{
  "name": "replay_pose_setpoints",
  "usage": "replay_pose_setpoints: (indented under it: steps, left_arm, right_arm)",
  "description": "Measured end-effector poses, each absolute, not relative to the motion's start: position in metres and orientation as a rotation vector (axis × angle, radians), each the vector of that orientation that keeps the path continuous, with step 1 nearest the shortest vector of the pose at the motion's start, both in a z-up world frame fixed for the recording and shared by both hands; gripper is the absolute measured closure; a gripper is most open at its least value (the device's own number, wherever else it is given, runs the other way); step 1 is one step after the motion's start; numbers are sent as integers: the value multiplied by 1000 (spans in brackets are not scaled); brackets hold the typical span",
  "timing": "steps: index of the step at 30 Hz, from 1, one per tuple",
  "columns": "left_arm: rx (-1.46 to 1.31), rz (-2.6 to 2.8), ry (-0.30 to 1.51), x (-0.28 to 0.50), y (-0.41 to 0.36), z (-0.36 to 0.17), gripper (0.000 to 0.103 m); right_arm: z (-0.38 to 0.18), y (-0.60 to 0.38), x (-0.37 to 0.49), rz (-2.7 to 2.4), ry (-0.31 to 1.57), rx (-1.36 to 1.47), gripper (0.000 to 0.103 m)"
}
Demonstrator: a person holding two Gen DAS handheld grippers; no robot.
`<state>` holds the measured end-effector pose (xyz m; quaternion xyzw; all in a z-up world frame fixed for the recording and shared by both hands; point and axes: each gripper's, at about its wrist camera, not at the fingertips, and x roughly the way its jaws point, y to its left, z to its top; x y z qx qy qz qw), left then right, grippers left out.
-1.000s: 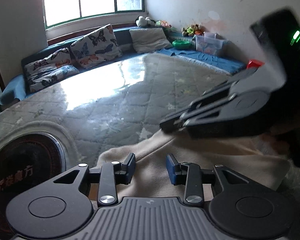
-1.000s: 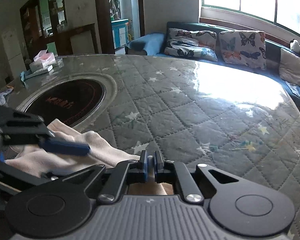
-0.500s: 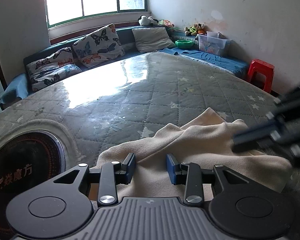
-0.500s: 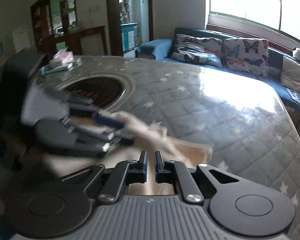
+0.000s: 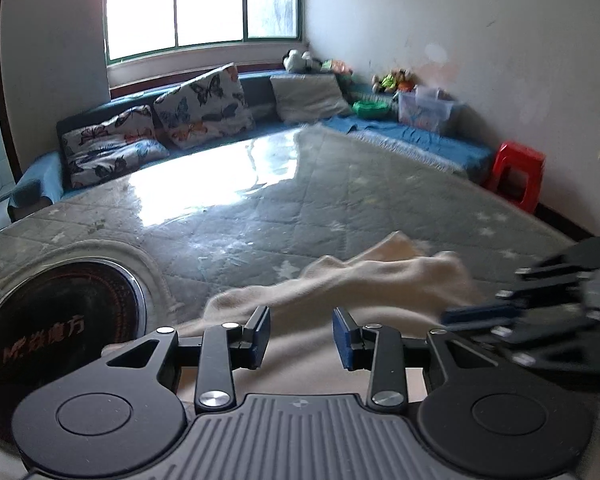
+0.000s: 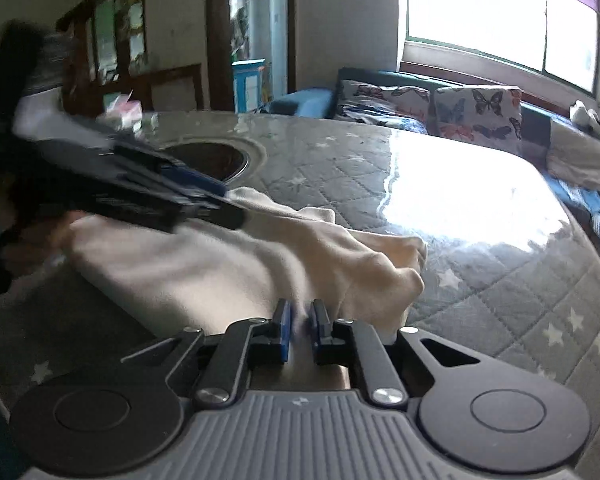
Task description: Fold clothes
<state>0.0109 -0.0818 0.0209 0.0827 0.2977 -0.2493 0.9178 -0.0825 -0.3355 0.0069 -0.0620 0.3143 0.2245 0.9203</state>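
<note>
A cream garment [image 5: 380, 280] lies bunched on the quilted grey table [image 5: 300, 208]. My left gripper [image 5: 300, 332] hovers over its near part, open, with fabric below the pads and none pinched. In the right wrist view that left gripper [image 6: 228, 204] hangs just above the garment's [image 6: 220, 264] far left side. My right gripper [image 6: 300, 322] holds a fold of the garment's edge; its jaws are starting to open, with fabric still between the pads. From the left wrist view my right gripper [image 5: 480, 316] is low at the right, blurred, at the cloth's edge.
A round black hob [image 5: 56, 312] is set into the table at the left, also seen as the hob [image 6: 216, 160] beyond the cloth. A sofa with butterfly cushions [image 5: 200, 108] runs along the far side. A red stool [image 5: 516, 172] stands by the wall. A tissue box [image 6: 124, 112] sits far left.
My right gripper swept across the cloth to its right side, pulling the fabric along and bunching it. Its jaws parted slightly. My left gripper shifted a little and stayed open.
</note>
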Motion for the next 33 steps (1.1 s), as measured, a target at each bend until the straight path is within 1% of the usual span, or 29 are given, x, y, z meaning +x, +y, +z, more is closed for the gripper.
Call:
replay_pose_setpoints:
  steps: [4,7,8,14,21,30,33]
  left_arm:
    - [166,-547,599,-24,-87,22,66]
    - [160,-565,621,-35,-94,11,66]
    - [164,-560,629,-36,-97,7,68]
    - [105,-533,645,-36,-94,-6,67]
    - [106,-509,607,-46,-93,-9,67]
    - [44,-458,562,-55,-56,8,67]
    - [18,-417,563,-53,-37,9,68]
  right_arm:
    - [3,-336,-87,449,626,-115,93]
    - [0,-335,-90,437,605,-112,92]
    - [-1,-336,-90,434,600,-103,92]
    - [-2,-334,-95,429,568,-129,91]
    - [16,-325,-113,488,528,-169,91]
    - [6,-321,-119,513,560,-195,90]
    - [7,-319,-116,501,576,-195,88]
